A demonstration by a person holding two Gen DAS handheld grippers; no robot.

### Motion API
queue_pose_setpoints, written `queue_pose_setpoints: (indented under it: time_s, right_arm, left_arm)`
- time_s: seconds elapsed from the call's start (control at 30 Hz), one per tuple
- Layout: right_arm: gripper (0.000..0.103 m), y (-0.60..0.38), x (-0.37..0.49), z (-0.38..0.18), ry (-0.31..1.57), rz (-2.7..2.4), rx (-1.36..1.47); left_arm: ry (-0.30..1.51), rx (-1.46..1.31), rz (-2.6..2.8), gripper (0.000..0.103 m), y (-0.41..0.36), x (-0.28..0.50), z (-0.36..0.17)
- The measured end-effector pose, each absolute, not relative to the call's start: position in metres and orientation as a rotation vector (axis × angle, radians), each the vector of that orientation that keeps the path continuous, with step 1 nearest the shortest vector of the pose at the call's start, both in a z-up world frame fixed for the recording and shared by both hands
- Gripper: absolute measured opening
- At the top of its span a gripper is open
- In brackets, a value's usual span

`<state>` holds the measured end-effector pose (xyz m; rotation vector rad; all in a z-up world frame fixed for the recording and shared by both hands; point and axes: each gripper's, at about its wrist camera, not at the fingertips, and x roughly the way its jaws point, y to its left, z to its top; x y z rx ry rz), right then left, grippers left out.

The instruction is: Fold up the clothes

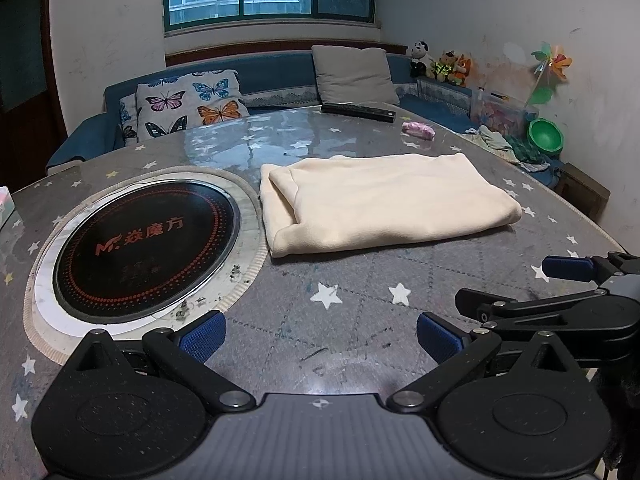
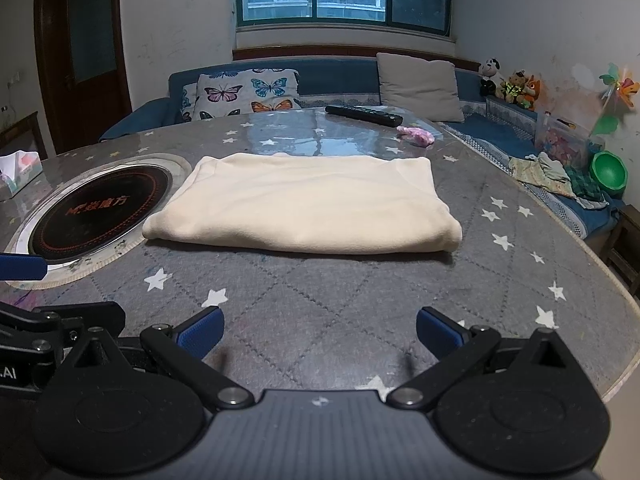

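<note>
Cream cloth (image 2: 300,204) folded flat on the table (image 2: 320,292), both claws empty.

Cloth is a neat rectangle, several layers, rounded fold on its right edge, layered open ends at left just beside the round black cooktop (image 1: 146,240) set in the tabletop. Left claw (image 1: 320,338) spread wide, nothing between the blue pads, hovering over bare table short of the cloth. Right claw (image 2: 318,332) same: wide, empty, clear of the cloth. Beyond the cloth: remote (image 2: 363,115), small pink item (image 2: 416,135), then sofa with butterfly cushion (image 2: 248,94).
</note>
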<state>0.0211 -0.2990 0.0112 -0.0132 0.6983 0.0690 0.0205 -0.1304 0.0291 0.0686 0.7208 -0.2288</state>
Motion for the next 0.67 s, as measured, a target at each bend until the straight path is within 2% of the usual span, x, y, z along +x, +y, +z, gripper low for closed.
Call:
queue_pose_setpoints:
  time_s: [0.67]
  right_arm:
    - [0.103,-0.302,0.038,0.004,0.721,0.075,0.006]
  left_arm:
    - [0.732,0.073,-0.231,0.103,-0.135,0.039,0.026]
